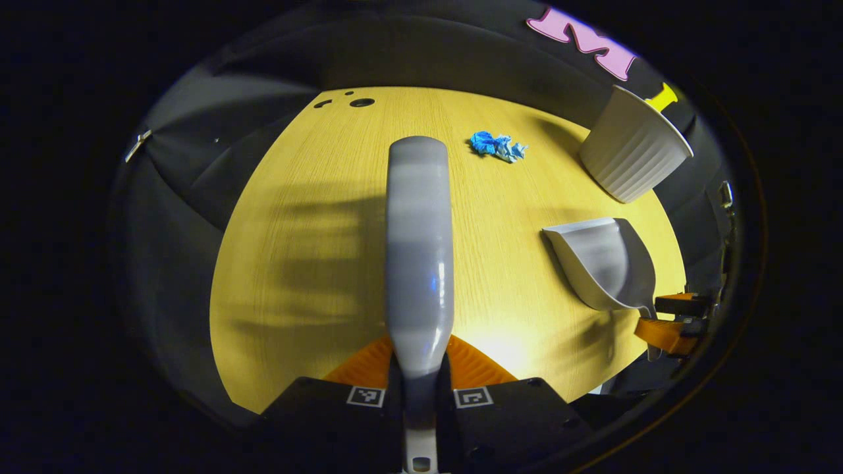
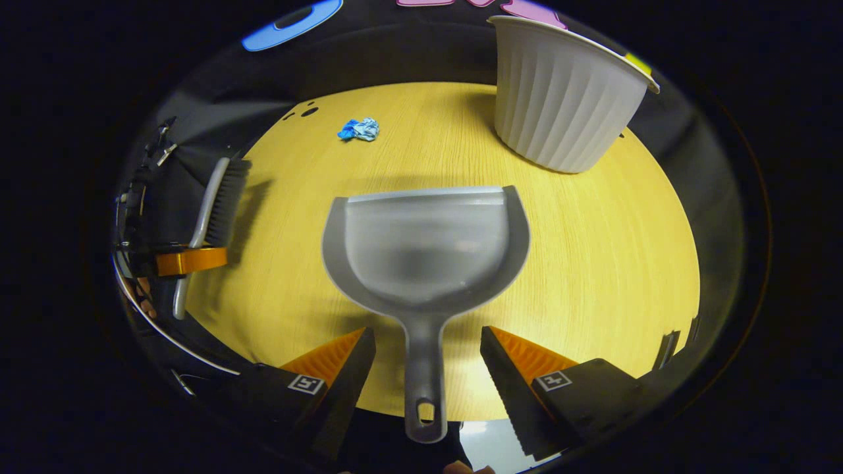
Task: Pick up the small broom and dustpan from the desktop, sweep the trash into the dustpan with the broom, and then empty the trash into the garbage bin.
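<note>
The left hand-held gripper (image 1: pixel 419 368) grips the broom (image 1: pixel 419 250) handle. The right hand-held gripper (image 2: pixel 428 359) stands released astride the dustpan (image 2: pixel 427 253) handle, whose long axis runs straight ahead on the bench (image 2: pixel 593 263), toward the trash (image 2: pixel 359 129).

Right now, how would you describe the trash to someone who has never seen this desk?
Start at the yellow wooden desktop and look toward its far edge, well left of the white ribbed garbage bin. There lies the trash, alone, touching nothing. It is small, crumpled and bright blue; the bin and the dustpan are smooth and pale.
</note>
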`<state>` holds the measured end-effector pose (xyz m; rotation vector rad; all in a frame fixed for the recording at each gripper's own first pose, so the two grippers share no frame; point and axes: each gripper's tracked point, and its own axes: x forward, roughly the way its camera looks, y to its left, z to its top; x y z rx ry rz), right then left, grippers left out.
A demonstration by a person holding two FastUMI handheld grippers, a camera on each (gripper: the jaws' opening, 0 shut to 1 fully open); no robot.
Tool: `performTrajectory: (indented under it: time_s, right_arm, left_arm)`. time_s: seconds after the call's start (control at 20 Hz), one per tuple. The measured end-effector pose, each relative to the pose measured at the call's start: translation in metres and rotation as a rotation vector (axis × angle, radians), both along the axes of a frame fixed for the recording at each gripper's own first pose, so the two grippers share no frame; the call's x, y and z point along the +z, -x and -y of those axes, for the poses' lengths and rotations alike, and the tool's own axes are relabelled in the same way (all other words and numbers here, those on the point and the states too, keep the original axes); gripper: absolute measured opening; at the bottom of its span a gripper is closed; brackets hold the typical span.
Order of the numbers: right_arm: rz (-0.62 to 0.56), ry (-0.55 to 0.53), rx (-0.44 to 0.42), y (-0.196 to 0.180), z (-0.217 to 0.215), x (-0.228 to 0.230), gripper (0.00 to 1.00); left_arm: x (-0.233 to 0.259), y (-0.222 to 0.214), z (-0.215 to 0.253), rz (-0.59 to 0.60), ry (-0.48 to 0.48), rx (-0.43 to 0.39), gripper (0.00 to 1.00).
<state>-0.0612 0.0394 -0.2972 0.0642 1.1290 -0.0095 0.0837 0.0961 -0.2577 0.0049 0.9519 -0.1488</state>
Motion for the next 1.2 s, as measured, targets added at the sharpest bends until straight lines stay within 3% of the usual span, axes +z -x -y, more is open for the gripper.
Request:
performTrajectory:
  time_s: [0.4,0.5,0.7,0.75,0.8,0.85,0.9,0.95,1.0,1.05,1.1,1.15,1.2]
  right_arm:
    - [-0.049,0.014,-0.004,-0.009,-0.004,-0.033,1.0]
    - [-0.045,0.004,-0.004,-0.016,0.001,-0.035,0.95]
    - [-0.075,0.043,0.082,-0.014,0.012,-0.035,0.69]
    - [-0.07,0.065,0.1,-0.015,0.018,-0.037,0.54]
    - [-0.068,0.053,0.106,-0.017,0.018,-0.037,0.52]
    - [-0.076,0.042,0.125,-0.018,0.016,-0.04,0.31]
    - [-0.091,0.033,0.157,-0.014,0.016,-0.038,0.39]
    - [-0.104,0.021,0.187,-0.013,0.016,-0.038,0.31]
    - [-0.126,0.012,0.216,-0.012,0.016,-0.036,0.39]
    - [-0.14,0.004,0.243,-0.011,0.016,-0.038,0.39]
    - [-0.149,-0.002,0.256,-0.01,0.017,-0.037,0.31]
    - [-0.152,-0.005,0.264,-0.011,0.017,-0.038,0.3]
    - [-0.158,-0.003,0.281,-0.01,0.017,-0.036,0.44]
  left_arm:
    - [0.017,-0.016,0.0,-0.003,-0.046,-0.006,0.24]
    - [0.021,-0.016,0.003,-0.01,-0.038,0.023,0.24]
    - [0.022,-0.011,0.012,-0.019,-0.016,0.116,0.24]
    - [0.023,-0.01,0.014,-0.019,-0.012,0.143,0.24]
    - [0.025,-0.008,0.015,-0.015,-0.011,0.172,0.24]
    - [0.027,-0.008,0.014,-0.011,-0.013,0.196,0.24]
    - [0.031,-0.007,0.014,-0.012,-0.018,0.217,0.24]
    - [0.034,-0.009,0.013,-0.007,-0.026,0.226,0.24]
    - [0.038,-0.012,0.012,0.002,-0.035,0.231,0.21]
    - [0.042,-0.017,0.011,0.004,-0.043,0.23,0.24]
    - [0.043,-0.023,0.012,0.003,-0.04,0.214,0.24]
    - [0.043,-0.032,0.014,-0.001,-0.043,0.187,0.24]
    - [0.041,-0.042,0.01,-0.008,-0.061,0.16,0.23]
